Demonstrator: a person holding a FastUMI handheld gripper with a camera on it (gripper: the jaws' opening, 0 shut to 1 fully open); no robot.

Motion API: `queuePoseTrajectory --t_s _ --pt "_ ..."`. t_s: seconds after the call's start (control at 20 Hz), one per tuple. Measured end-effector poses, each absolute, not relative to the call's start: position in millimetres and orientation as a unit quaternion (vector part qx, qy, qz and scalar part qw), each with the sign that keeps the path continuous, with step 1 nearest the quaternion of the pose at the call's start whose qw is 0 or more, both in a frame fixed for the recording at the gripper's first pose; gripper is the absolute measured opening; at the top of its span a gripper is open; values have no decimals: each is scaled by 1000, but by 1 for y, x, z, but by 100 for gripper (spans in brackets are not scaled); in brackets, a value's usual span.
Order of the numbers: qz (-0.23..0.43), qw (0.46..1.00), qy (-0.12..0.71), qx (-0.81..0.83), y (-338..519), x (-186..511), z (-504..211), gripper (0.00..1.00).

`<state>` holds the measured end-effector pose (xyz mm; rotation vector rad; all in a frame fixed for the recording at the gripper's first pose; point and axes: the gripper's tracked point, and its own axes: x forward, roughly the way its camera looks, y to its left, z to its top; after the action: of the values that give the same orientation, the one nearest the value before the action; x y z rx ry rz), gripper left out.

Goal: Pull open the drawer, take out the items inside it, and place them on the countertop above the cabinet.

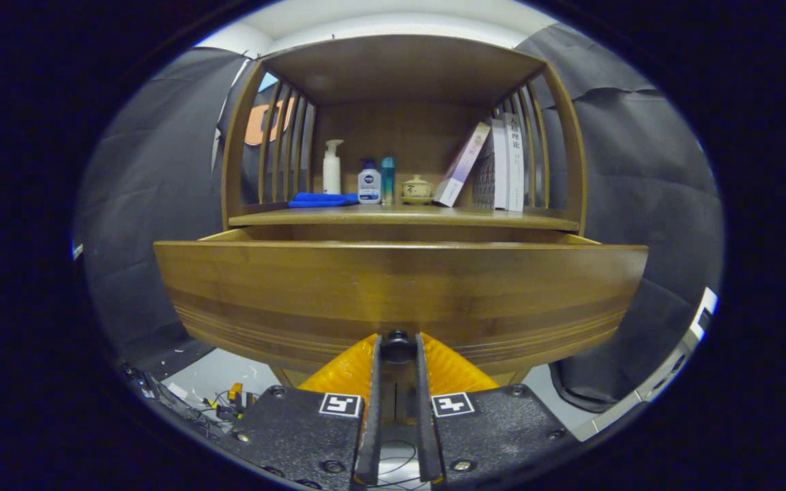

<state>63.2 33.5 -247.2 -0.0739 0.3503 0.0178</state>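
A wooden drawer (400,286) stands pulled out of the cabinet toward me, its broad front panel right ahead of the fingers. My gripper (398,346) is shut on the drawer's small dark knob (398,339), which sits squeezed between the two orange-backed fingers (374,382). The drawer's inside is hidden behind its front panel. Above the drawer lies the wooden countertop (400,217), roofed by a slatted shelf frame.
On the countertop stand a folded blue cloth (323,200), a white pump bottle (331,167), two small bottles (370,183), a small lidded ceramic jar (417,188) and leaning books (495,167). Cables and small parts lie on the floor at lower left (229,402).
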Motion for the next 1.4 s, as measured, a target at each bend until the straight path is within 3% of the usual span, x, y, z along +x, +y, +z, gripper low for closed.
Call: queuePoseTrajectory --t_s 0.75,0.85,1.05,1.4 --pt "19 981 186 -43 30 3 -254 25" --pt "10 983 175 -46 24 0 -248 31" --pt "4 990 136 -42 13 -3 -210 68" --pt "-8 999 40 -4 -9 2 -94 98"
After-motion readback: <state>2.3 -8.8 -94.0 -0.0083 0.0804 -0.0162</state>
